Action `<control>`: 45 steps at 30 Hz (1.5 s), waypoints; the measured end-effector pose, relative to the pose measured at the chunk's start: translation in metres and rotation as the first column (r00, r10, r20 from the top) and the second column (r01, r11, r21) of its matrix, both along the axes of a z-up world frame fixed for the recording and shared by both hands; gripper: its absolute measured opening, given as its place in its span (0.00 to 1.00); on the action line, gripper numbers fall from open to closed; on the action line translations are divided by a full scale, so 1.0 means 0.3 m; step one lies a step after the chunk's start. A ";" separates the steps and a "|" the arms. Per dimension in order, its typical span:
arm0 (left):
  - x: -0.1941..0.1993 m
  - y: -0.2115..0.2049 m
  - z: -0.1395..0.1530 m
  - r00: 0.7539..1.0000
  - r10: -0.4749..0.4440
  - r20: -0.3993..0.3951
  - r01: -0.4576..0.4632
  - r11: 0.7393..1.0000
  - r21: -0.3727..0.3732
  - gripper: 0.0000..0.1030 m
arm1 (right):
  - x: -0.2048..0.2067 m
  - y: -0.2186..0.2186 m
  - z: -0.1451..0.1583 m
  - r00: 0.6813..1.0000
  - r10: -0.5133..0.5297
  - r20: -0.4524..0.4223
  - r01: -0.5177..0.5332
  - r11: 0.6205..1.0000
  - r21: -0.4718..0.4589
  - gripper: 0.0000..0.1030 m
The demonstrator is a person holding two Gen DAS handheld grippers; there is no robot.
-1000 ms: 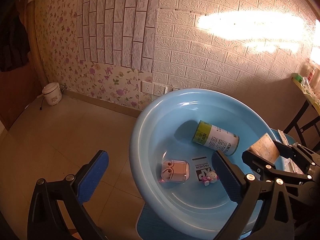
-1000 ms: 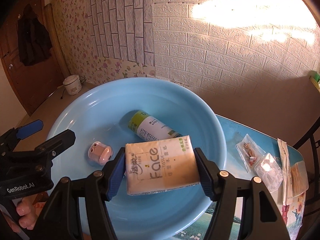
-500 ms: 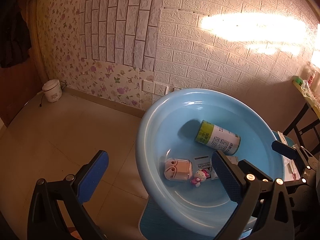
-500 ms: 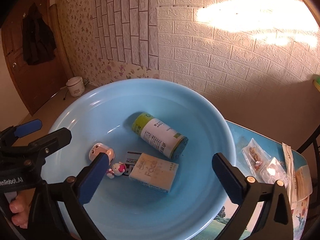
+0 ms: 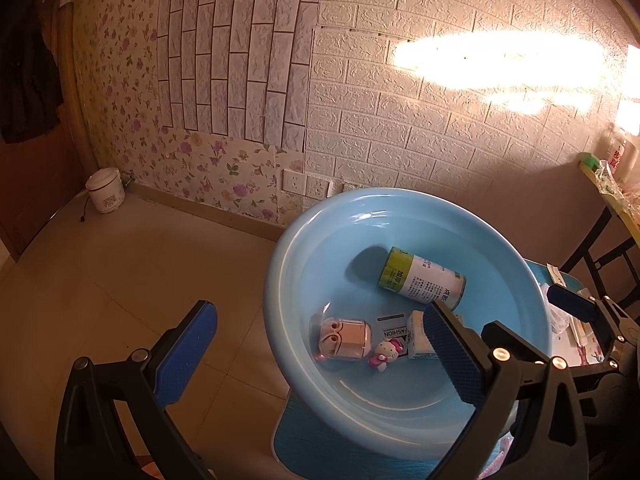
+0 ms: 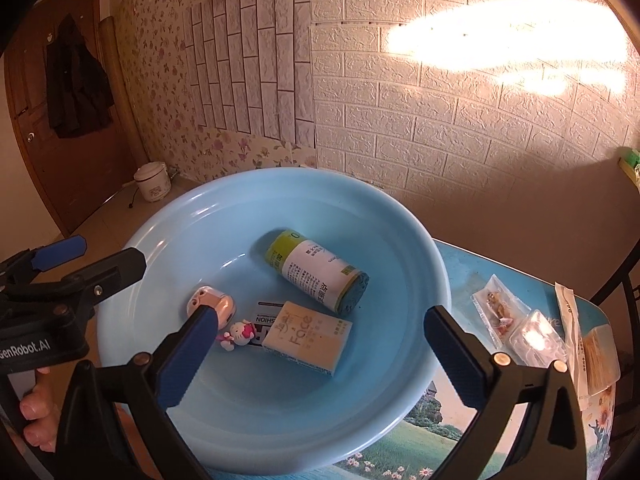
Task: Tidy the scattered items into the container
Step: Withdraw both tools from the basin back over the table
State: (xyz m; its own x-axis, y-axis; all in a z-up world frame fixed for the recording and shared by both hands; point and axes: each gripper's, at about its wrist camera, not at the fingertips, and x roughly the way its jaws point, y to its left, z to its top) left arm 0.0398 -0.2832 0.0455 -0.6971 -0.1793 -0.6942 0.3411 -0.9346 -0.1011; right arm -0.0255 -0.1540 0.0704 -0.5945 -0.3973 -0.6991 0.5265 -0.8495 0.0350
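We have the tissue pack (image 6: 308, 336), roll (image 6: 318, 270) and toys in the blue basin (image 6: 434, 280); both claws, right gripper (image 6: 316, 358) included, gape empty; sachets (image 6: 516, 320) on the right remain

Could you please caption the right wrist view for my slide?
Open right claw above blue basin holding tissue pack, canister and toys.

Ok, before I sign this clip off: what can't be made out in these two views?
- Tissue pack, left wrist view: mostly hidden behind that gripper's right finger.
- Flat card, right wrist view: lies under the tissue pack and the cat figurine, print only partly readable.
- Pink case, right wrist view: partly behind the blue finger.
- Clear packets on the table: glare and distance hide their contents.
- Blue basin: near rim cut off by the bottom edge.
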 end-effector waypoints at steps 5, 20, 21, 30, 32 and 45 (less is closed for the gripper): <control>0.017 0.046 0.032 1.000 -0.017 -0.011 0.017 1.000 -0.004 1.00 | 0.031 0.068 0.046 0.999 -0.025 -0.021 0.024 0.999 -0.041 1.00; 0.043 0.328 0.099 0.988 -0.154 -0.032 0.153 0.988 -0.025 1.00 | 0.161 0.491 0.090 0.978 -0.188 -0.091 0.178 0.979 -0.104 1.00; 0.045 0.352 0.102 0.985 -0.167 -0.032 0.166 0.986 -0.027 1.00 | 0.168 0.520 0.094 0.975 -0.201 -0.090 0.191 0.975 -0.110 1.00; 0.054 0.570 0.102 0.960 -0.278 -0.039 0.276 0.960 -0.037 1.00 | 0.252 0.777 0.118 0.938 -0.332 -0.097 0.319 0.939 -0.128 1.00; 0.053 0.607 0.098 0.954 -0.297 -0.028 0.296 0.954 -0.040 1.00 | 0.265 0.816 0.123 0.930 -0.356 -0.096 0.342 0.930 -0.137 1.00; 0.061 0.753 0.101 0.928 -0.371 -0.020 0.369 0.927 -0.072 1.00 | 0.291 0.954 0.118 0.905 -0.413 -0.098 0.395 0.904 -0.163 1.00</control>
